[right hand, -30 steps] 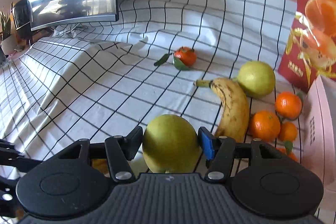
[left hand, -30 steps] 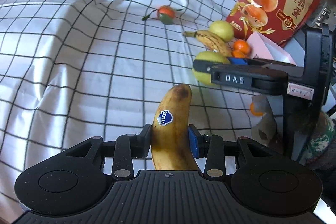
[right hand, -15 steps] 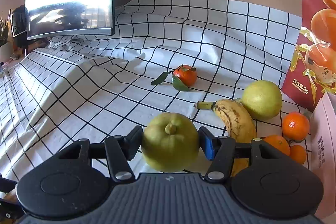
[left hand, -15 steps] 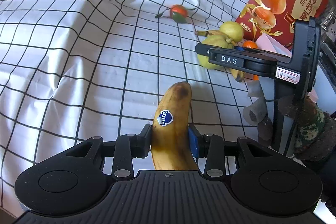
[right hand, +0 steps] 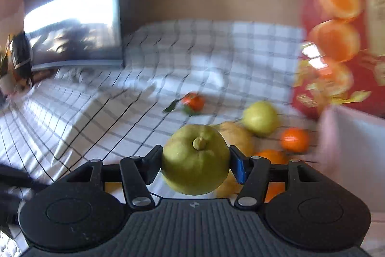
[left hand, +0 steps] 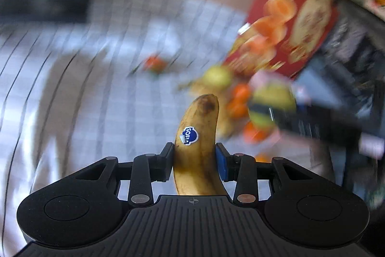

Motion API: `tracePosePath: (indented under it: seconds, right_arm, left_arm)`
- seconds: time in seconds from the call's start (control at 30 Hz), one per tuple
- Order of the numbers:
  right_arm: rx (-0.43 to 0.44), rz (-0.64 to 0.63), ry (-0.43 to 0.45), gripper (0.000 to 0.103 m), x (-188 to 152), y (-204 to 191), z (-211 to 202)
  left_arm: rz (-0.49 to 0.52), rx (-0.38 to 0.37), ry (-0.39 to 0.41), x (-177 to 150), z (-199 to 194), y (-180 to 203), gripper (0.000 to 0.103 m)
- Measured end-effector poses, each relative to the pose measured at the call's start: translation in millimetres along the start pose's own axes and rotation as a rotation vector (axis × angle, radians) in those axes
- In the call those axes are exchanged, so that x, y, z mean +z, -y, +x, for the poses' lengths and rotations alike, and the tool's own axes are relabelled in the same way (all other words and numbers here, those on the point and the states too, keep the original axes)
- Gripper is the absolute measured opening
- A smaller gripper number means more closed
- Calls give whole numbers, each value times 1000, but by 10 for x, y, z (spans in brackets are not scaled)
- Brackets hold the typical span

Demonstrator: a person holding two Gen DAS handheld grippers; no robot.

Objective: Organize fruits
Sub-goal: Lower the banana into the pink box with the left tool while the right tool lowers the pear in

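My left gripper (left hand: 194, 158) is shut on a spotted yellow banana (left hand: 196, 136) with a blue sticker, held above the checked cloth (left hand: 96, 100). My right gripper (right hand: 195, 161) is shut on a yellow-green pear (right hand: 195, 159), stem end facing the camera, lifted off the cloth. That pear (left hand: 270, 105) and the right gripper show blurred at the right of the left wrist view. On the cloth lie a second banana (right hand: 237, 136), another pear (right hand: 261, 118), a leafy mandarin (right hand: 192, 101) and several mandarins (right hand: 294, 139).
A red fruit carton (right hand: 336, 28) stands at the back right with a pale pink box (right hand: 349, 148) in front of it. A dark monitor (right hand: 72, 23) stands at the back left. The cloth is wrinkled. Both views are motion-blurred.
Both grippers have risen with their fruit and tilted up; more of the wall and carton shows. The right gripper has shifted right in the left wrist view. Grips unchanged.
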State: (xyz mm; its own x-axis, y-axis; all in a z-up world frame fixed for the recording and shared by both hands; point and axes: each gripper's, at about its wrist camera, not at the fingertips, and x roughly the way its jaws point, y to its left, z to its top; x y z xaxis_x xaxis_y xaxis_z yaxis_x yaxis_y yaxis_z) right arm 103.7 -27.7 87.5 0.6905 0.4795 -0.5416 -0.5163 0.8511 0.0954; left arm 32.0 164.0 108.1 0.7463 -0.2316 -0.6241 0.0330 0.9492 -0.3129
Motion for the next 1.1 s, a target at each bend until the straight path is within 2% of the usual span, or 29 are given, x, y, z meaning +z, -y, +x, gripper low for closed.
tracePosePath:
  seconds: [0.13, 0.2, 0.27, 0.33, 0.47, 0.57, 0.73, 0.8, 0.97, 1.1]
  right_arm:
    - [-161, 53, 13, 59, -19, 449, -615]
    - [-241, 85, 8, 59, -74, 671, -873]
    - [-328, 122, 9, 59, -175, 892, -1127]
    - [-395, 164, 11, 59, -295, 1100, -1331]
    - [-483, 269, -11, 59, -559, 1440, -1641]
    - [-513, 313, -41, 59, -759, 1629, -1759]
    - [-499, 376, -92, 59, -1012, 1875, -1766]
    - [-488, 390, -101, 59, -1053, 1943, -1727]
    - [-464, 378, -104, 59, -1083, 2006, -1688]
    - [-439, 363, -110, 59, -1059, 2045, -1650]
  left_arm:
    - [72, -147, 83, 653, 224, 600, 41]
    - [79, -199, 80, 882, 458, 953, 41]
    - [61, -254, 52, 1072, 852, 1376, 41]
    - [32, -281, -4, 1127, 1302, 1743, 41]
    - [18, -251, -142, 949, 2137, 2326, 41]
    - [83, -176, -183, 753, 2597, 2608, 41]
    - [138, -54, -218, 582, 3028, 2762, 41]
    - [160, -30, -246, 509, 3131, 2818, 41]
    - [199, -59, -343, 375, 3312, 2882, 42]
    - [203, -109, -374, 395, 3338, 2867, 44]
